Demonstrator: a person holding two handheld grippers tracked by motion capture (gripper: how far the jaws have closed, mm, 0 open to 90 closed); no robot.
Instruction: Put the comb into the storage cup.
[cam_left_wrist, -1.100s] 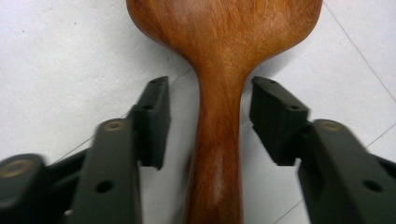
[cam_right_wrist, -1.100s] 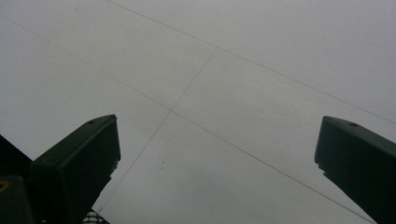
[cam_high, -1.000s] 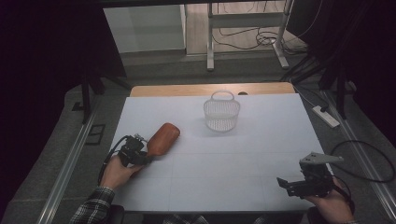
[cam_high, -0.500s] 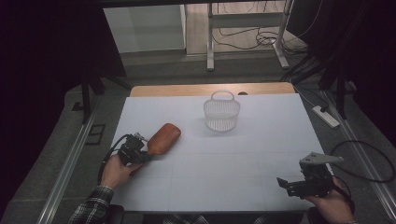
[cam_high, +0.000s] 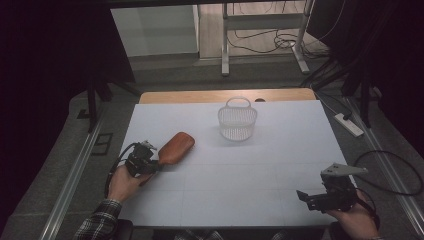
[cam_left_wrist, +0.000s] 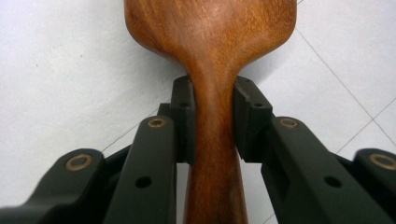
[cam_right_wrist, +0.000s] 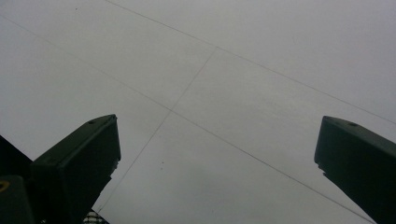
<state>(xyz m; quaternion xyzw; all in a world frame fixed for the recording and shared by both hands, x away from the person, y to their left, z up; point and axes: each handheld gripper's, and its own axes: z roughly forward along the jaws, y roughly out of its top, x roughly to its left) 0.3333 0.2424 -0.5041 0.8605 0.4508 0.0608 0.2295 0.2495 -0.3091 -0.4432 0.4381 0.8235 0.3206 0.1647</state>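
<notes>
Spoon (cam_left_wrist: 210, 60) in jaws, table (cam_high: 260, 165) around

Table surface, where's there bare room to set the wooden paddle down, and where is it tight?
Widest free patch: the white table between the left gripper holding the wooden paddle, the white basket and the open right gripper. The strip right of the basket is bare too. Tightest is the left edge around paddle and hand.

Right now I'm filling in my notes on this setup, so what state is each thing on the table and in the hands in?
Wooden spoon: lying on the table, neck clamped by the left gripper.
Left gripper: shut on the spoon's neck; jaws have just been closing.
Right gripper: open, nothing between its jaws, over bare table.
Basket: upright, handle up, looks empty.
Table: white sheet lying flat.
</notes>
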